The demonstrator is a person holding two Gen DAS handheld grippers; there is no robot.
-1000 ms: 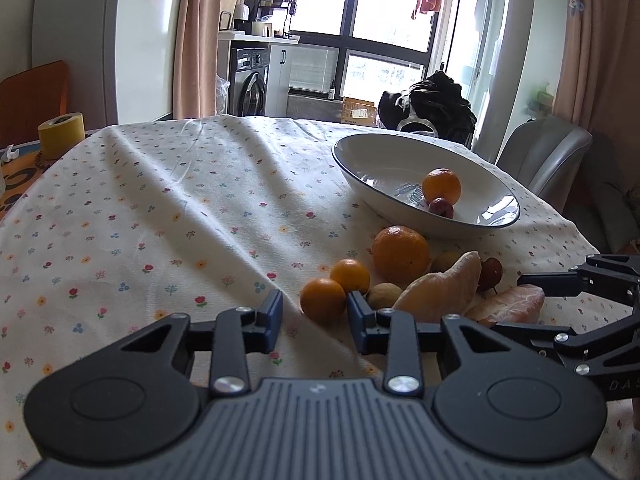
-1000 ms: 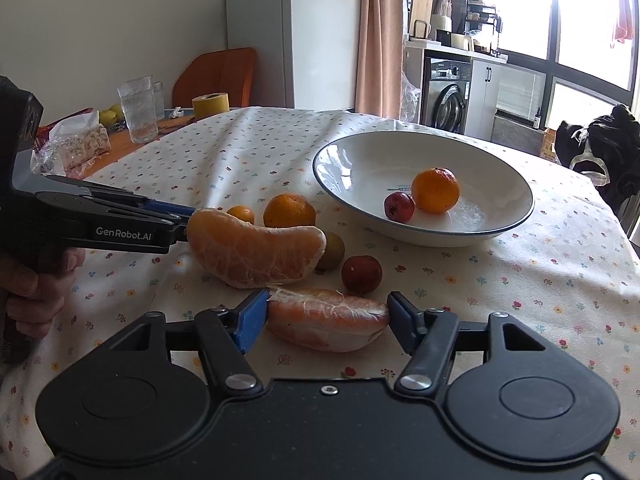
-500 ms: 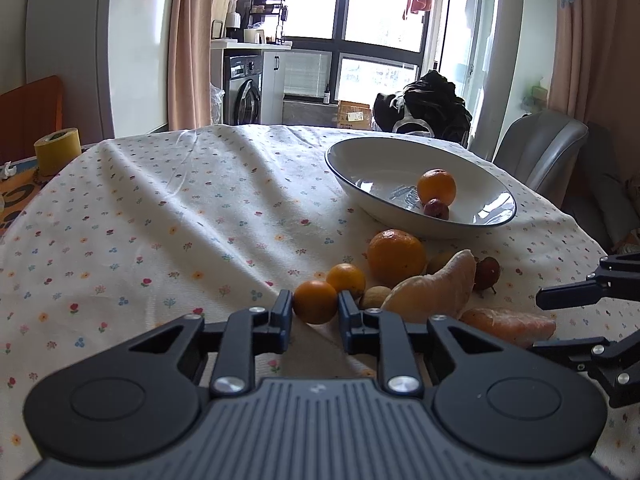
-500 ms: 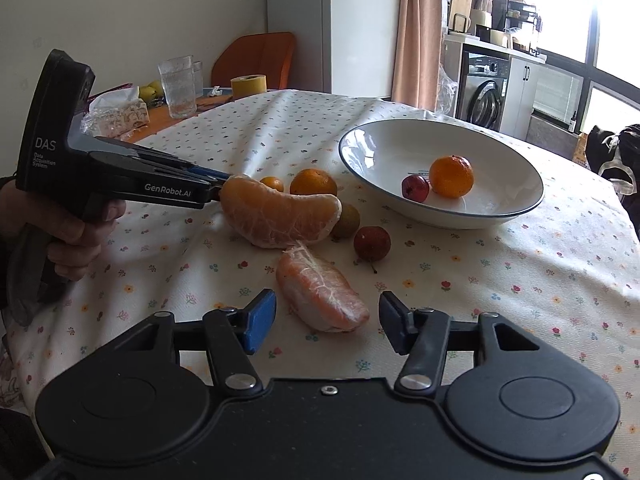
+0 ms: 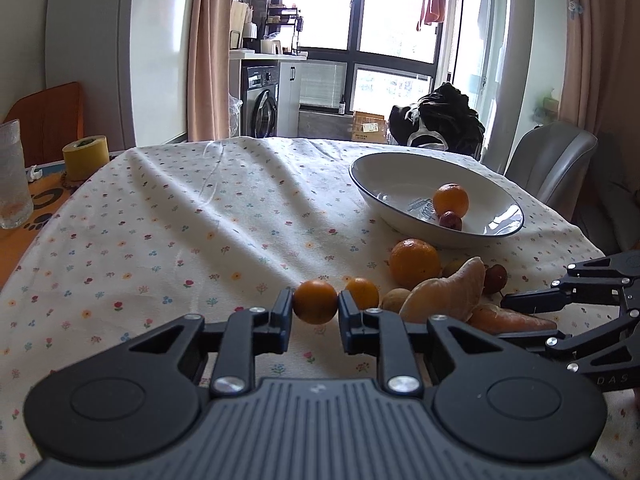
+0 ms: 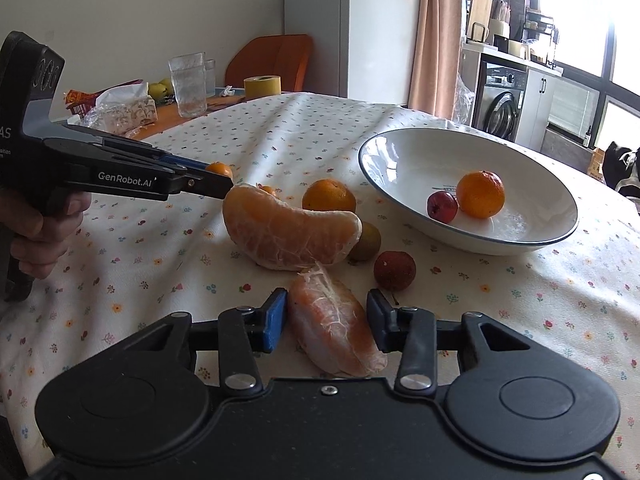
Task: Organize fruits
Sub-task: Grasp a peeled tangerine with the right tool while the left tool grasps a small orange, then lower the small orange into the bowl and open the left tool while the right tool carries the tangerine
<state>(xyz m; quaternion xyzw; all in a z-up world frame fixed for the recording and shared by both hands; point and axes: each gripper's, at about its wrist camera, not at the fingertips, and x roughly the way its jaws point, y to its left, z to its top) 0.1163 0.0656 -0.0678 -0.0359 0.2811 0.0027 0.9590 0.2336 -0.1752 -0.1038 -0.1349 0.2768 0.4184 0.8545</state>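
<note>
While left claw (image 5: 315,312) pinches small orange (image 5: 315,301), right claw (image 6: 327,320) brackets peeled segment (image 6: 334,326), grip unclear.

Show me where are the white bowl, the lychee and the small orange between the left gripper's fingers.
white bowl (image 6: 400,142): right wrist view, far rim.
lychee (image 6: 395,270): right wrist view, middle of its red skin.
small orange (image 5: 315,301): left wrist view, centre of its front.

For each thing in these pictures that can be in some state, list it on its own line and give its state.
Left tool: shut on small orange.
Right tool: open around peeled segment, which lies on the cloth.
Bowl: upright, holding an orange and a red fruit.
Glass: upright.
Big peeled segment: resting on the cloth.
</note>
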